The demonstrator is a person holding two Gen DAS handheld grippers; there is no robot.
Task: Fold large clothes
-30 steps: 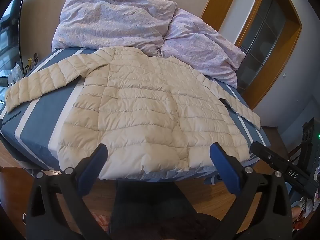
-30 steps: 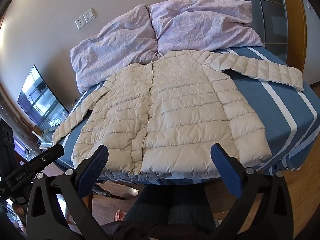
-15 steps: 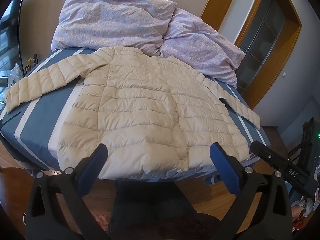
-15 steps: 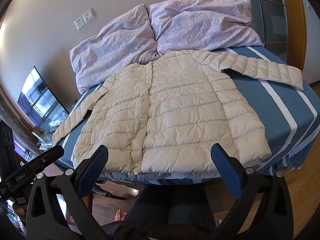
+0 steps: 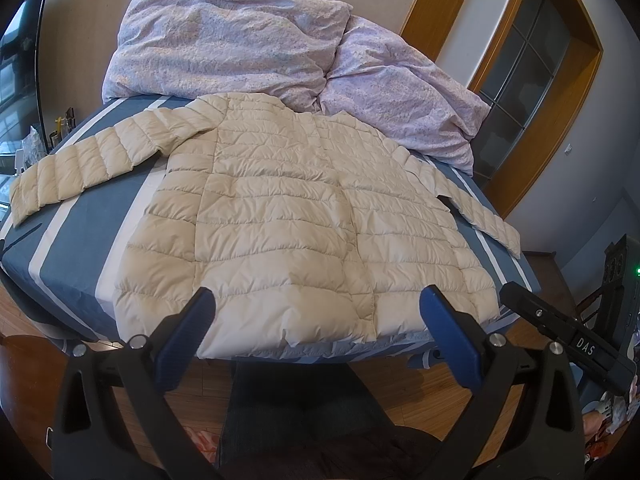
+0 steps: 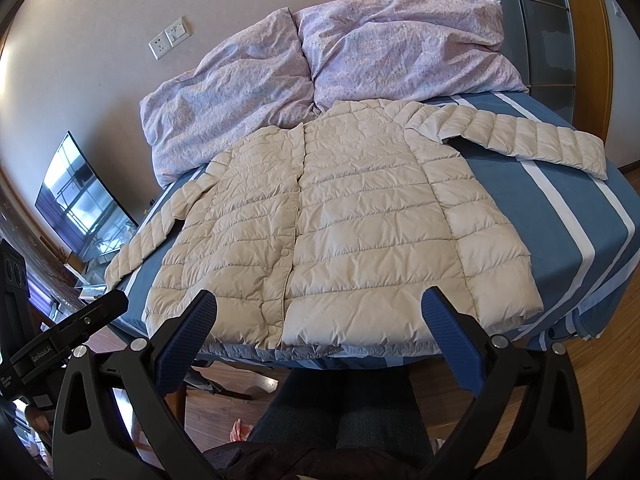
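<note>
On the blue bed sheet with white stripes (image 5: 76, 256) (image 6: 560, 220): one cream quilted puffer jacket (image 5: 288, 220) (image 6: 340, 232), laid flat, front up, snap placket closed down the middle, hem at the near edge of the mattress, collar toward the far end. Both sleeves lie spread outward on the sheet; one reaches the left side of the bed in the left wrist view, the other reaches the right side in the right wrist view.

Behind the jacket, touching its collar: two rumpled lilac floral pillows (image 5: 224, 40) (image 6: 400, 44), side by side against the wall.

Left gripper (image 5: 316, 320): black frame, blue-padded fingers (image 5: 184, 340), jaws spread wide, holding nothing, hovering just short of the hem and apart from the fabric. Right gripper (image 6: 318, 320): same build, blue-padded fingers (image 6: 452, 340), jaws likewise wide and empty, also near the hem without touching it. Each gripper's black body shows at the edge of the other's view.

Below both grippers: the person's legs in dark trousers (image 5: 296, 408) (image 6: 340, 408), standing at the foot of the bed on a wooden floor (image 5: 400, 384) (image 6: 600, 360).

Surroundings: dark flat screen television (image 6: 84, 204) at the left; white wall sockets (image 6: 170, 42) above the pillows; wood-framed glass door (image 5: 532, 68) at the right.
</note>
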